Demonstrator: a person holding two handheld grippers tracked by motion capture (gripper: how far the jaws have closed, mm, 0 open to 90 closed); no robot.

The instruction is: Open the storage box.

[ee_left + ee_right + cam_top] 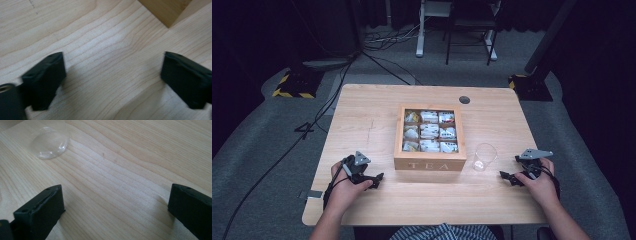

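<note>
A: From the high view, what sits on the bench (362, 125)?

B: The bench is pale wood with a straight grain, rounded corners and one dark round hole near its far edge. At its middle stands one square wooden box (430, 162) with "TEA" on its near wall, open on top and split into nine compartments, three rows of three, each holding paper tea packets (430, 131). Just right of the box's near corner stands one clear glass (484, 156), round and upright, apart from the box.

A: And the hands?

B: Two. The left hand-held gripper (373, 179) rests near the box's left front corner; the right hand-held gripper (508, 176) lies right of the glass. Each carries a grey three-cornered plate.

A: The left gripper view?

B: The left hand-held gripper (112, 75) has two black blocky jaws spread wide over bare grain, nothing between them. One corner of the box (166, 11) shows at the top.

A: The right gripper view?

B: The right hand-held gripper (116, 206) is likewise spread wide and empty. The glass (48, 143) shows at upper left, its round base on the wood.
</note>
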